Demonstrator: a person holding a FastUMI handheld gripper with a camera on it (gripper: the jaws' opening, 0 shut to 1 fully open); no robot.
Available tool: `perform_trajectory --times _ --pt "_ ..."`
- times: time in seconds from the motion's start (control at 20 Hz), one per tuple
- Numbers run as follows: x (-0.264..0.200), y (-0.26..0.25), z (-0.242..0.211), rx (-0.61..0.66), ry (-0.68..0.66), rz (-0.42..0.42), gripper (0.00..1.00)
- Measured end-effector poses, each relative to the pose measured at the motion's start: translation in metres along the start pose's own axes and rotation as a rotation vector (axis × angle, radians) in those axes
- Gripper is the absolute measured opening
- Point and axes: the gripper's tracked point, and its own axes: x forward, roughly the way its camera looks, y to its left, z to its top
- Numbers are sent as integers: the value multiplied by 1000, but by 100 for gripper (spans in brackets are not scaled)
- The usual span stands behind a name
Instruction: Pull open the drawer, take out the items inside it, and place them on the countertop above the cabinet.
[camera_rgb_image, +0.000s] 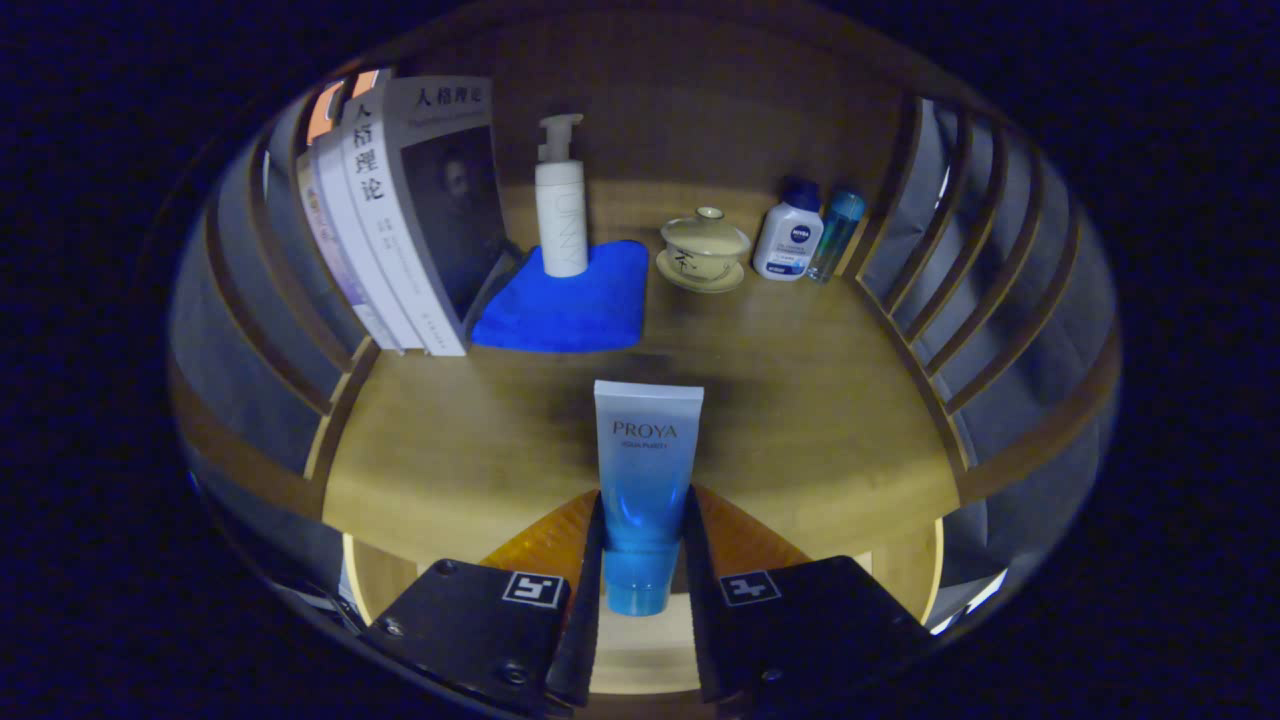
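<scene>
My gripper (643, 560) is closed narrowly on the blue-and-white plastic cosmetic tube (645, 480), both fingers pressing its lower sides. I see the tube standing cap-down over the front edge of the wooden countertop (800, 400), well short of the folded blue cloth (568, 300).

Dim, bluish light; strong fisheye warping
</scene>
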Motion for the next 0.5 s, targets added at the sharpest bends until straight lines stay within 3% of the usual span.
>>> perform_trajectory --times 0.25,0.5 --pt "20 -1 21 0 -22 -26 43" --pt "17 7 16 3 -10 1 51"
